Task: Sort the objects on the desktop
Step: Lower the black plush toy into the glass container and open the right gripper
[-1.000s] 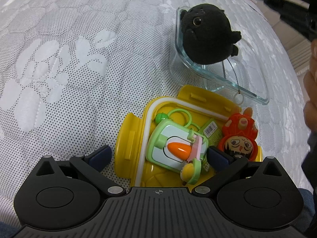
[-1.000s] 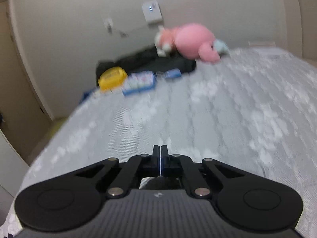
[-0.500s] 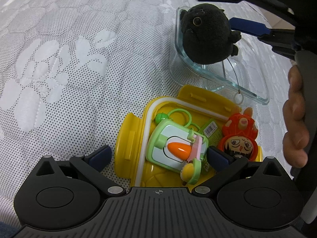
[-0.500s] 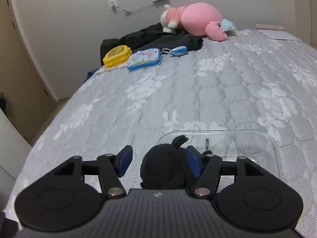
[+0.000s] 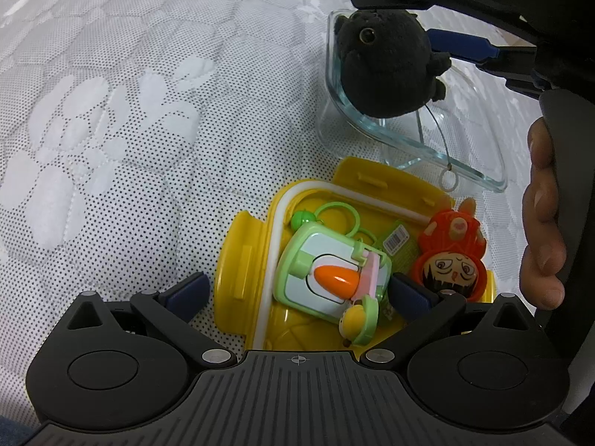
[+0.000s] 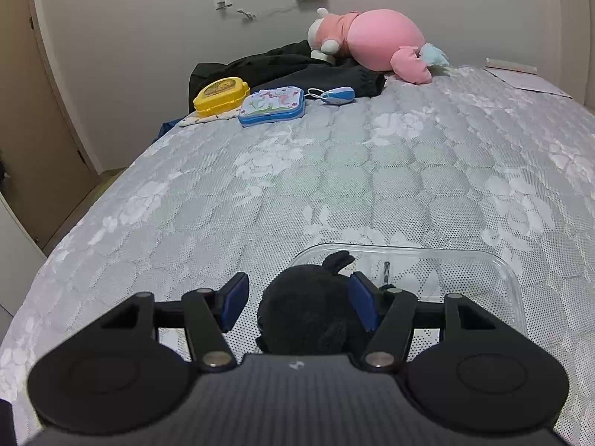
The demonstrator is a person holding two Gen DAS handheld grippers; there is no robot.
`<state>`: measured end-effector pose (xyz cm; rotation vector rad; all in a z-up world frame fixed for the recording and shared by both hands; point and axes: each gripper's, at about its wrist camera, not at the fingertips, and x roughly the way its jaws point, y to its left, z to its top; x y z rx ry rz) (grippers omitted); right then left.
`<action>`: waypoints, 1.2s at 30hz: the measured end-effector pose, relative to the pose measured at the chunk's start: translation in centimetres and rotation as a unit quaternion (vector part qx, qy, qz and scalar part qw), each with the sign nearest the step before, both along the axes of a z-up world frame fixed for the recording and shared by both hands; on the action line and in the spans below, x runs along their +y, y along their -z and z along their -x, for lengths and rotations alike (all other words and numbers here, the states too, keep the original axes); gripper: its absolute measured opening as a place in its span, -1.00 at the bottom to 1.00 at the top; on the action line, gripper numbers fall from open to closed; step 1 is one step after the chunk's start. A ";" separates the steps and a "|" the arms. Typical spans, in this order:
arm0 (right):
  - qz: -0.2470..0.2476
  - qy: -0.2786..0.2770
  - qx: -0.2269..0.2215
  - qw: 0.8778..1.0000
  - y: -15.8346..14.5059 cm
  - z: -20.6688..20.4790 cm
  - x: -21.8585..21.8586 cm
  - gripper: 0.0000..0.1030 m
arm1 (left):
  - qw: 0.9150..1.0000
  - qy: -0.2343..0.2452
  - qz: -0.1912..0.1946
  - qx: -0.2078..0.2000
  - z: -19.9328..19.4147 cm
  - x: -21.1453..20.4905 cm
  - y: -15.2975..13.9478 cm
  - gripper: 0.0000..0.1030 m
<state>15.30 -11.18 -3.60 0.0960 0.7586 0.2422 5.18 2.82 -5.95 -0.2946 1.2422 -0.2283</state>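
Observation:
A black plush toy [image 5: 383, 63] sits in the near-left corner of a clear glass dish [image 5: 476, 174] on the quilted bed. My right gripper [image 6: 297, 297] is open and straddles the plush [image 6: 308, 312]. Its right pad touches the toy and its left pad stands clear of it. In the left wrist view the right gripper [image 5: 394, 15] reaches in from the upper right, held by a hand [image 5: 543, 223]. My left gripper [image 5: 297, 291] hangs open over an open yellow box [image 5: 238, 260]. The box holds a green toy with an orange carrot [image 5: 327, 275] and a red figure [image 5: 450, 249].
At the far end of the bed lie a pink plush [image 6: 375, 44], a black garment [image 6: 282, 67], a shut yellow box [image 6: 221, 94], a blue toy tablet [image 6: 273, 106] and a blue mouse [image 6: 336, 94]. The bed's edge drops off at the left.
My right gripper went from shut to open and came down around the black plush, entering the left wrist view from the upper right. The left gripper and the yellow box stayed put.

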 end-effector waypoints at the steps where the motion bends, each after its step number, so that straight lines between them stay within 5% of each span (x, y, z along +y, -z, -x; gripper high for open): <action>1: 0.004 0.000 0.000 1.000 0.1 0.0 0.0 0.19 | 1.000 0.000 0.000 0.000 0.1 0.0 -0.1 1.00; 2: 0.011 0.000 -0.001 1.000 0.2 -0.1 0.1 -0.04 | 1.000 0.000 0.000 0.000 0.3 0.0 -0.1 1.00; 7: -0.020 0.013 -0.006 1.000 -0.3 -0.3 -1.5 -0.25 | 1.000 0.002 -0.003 -0.001 0.9 -0.1 -0.4 1.00; 17: -0.039 -0.007 -0.111 0.993 -0.9 -0.7 -2.4 -0.25 | 1.000 0.002 -0.001 -0.002 2.5 -0.2 -1.0 1.00; 21: -0.026 -0.024 -0.065 0.997 0.9 -0.1 -2.5 -0.19 | 1.000 0.002 0.000 -0.002 3.2 -0.1 -1.3 1.00; 27: -0.039 -0.046 -0.002 0.998 -0.2 2.1 -4.1 0.21 | 1.000 0.003 0.000 -0.001 4.3 -0.1 -1.7 1.00; 32: -0.039 -0.003 -0.003 0.999 -2.8 2.6 -5.7 -0.29 | 1.000 0.004 -0.002 -0.001 5.3 -0.1 -2.1 1.00; 36: -0.057 0.030 -0.010 0.998 -3.2 0.8 -5.4 -0.43 | 1.000 0.006 -0.005 -0.002 6.2 -0.1 -2.5 1.00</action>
